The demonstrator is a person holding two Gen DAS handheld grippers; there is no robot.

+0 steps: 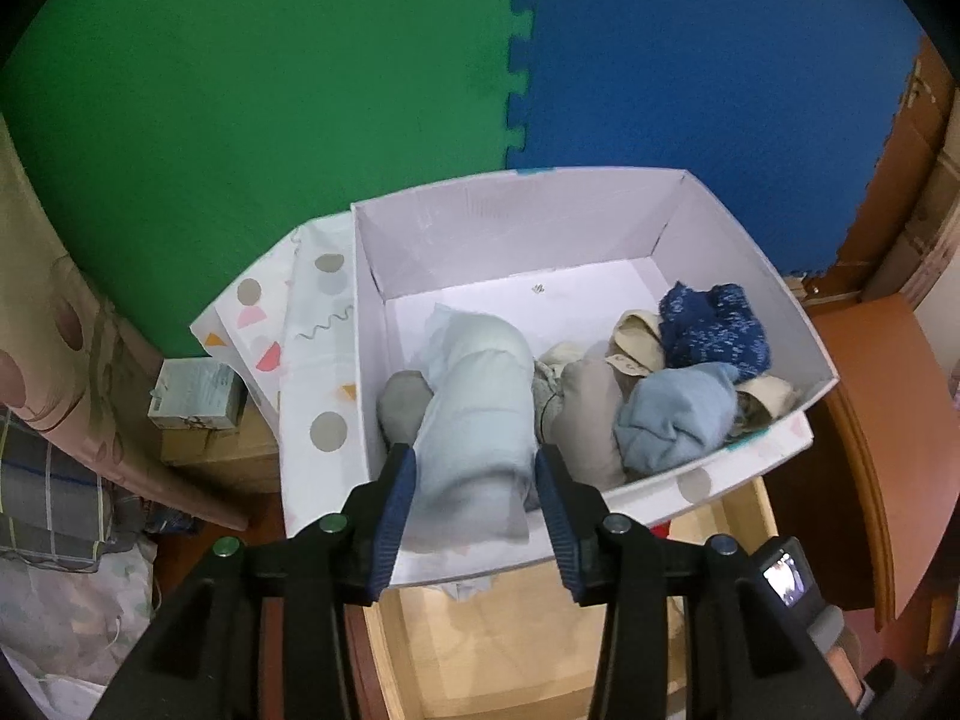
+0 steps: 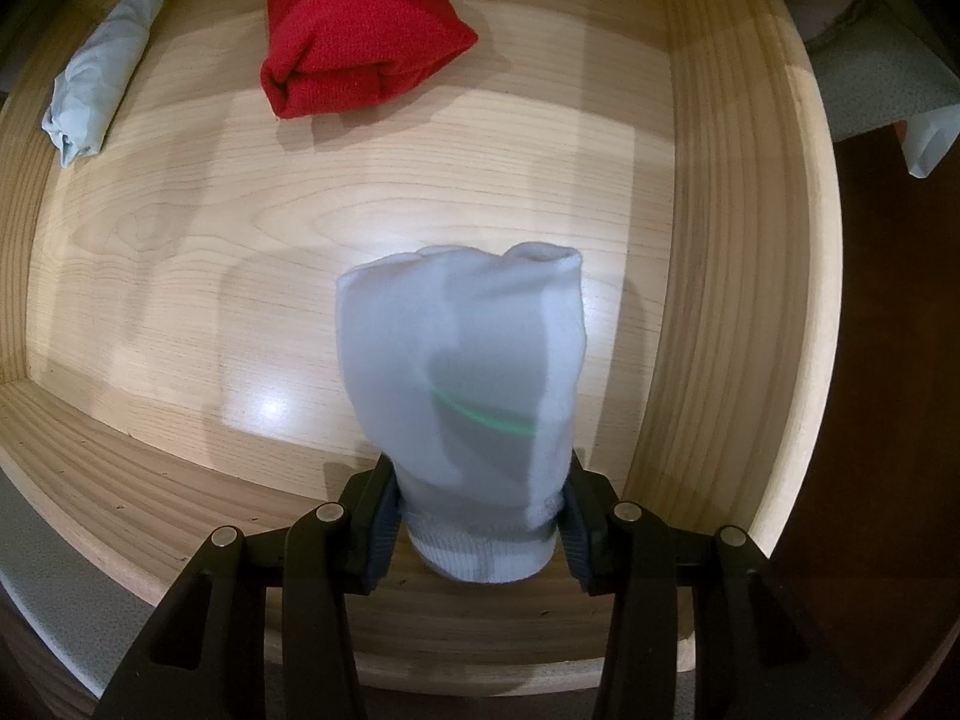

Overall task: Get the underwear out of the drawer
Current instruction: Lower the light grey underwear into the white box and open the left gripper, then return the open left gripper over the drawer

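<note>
In the left wrist view a white cardboard box [image 1: 516, 204] stands above the open wooden drawer [image 1: 510, 648]. Inside the box lie a pale blue rolled garment [image 1: 474, 396], a light blue cloth [image 1: 678, 414], a dark blue knit piece [image 1: 714, 324] and beige pieces [image 1: 588, 414]. My left gripper [image 1: 475, 459] straddles the pale roll, which hangs over the box's near wall; the pads stand slightly off it. In the right wrist view my right gripper [image 2: 480, 468] points down into the drawer [image 2: 738, 240], shut on a pale grey rolled garment [image 2: 468, 348]. A red folded garment [image 2: 354, 42] and a pale blue roll [image 2: 96, 90] lie on the drawer floor.
A patterned lid [image 1: 312, 330] leans against the box's left side. Green [image 1: 240, 90] and blue [image 1: 690, 60] foam mats cover the floor beyond. A small carton [image 1: 198, 396] and folded fabrics [image 1: 48, 498] sit to the left, and dark wood furniture [image 1: 870, 450] to the right.
</note>
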